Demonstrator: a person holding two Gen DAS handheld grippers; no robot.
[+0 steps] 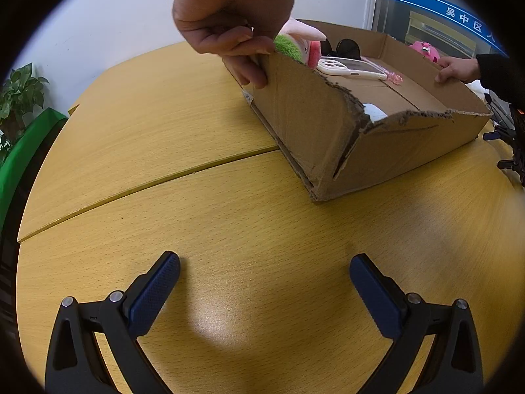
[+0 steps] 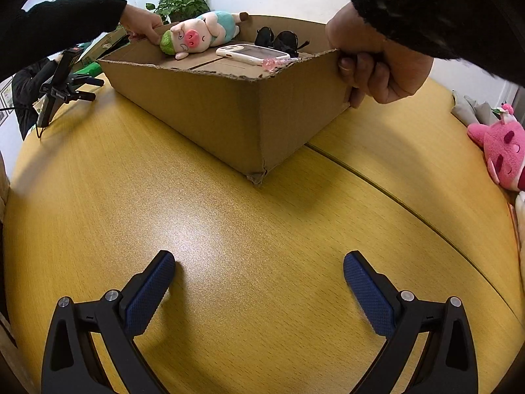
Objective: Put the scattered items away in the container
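The yellow wood-grain desk (image 2: 229,229) carries a shallow cardboard box (image 2: 229,111), its torn rim held at 2 opposite sides by a person's bare hands (image 2: 377,65), and both claws sit apart from it over bare desk. The left claw (image 1: 264,279) and the right claw (image 2: 259,277) each stand wide open and hold nothing. The box looks light but floppy, with a ripped corner, so it is best gripped by a sound wall, not the tear. Inside lie a plush pig (image 2: 197,37), soft and easy to pinch at the body; a white handheld game console (image 2: 252,53), rigid, smooth and likely slippery, best taken across its narrow sides; dark sunglasses (image 2: 279,39), fragile, to be held by the frame; and a pink clear trinket (image 2: 270,63), small and hard.
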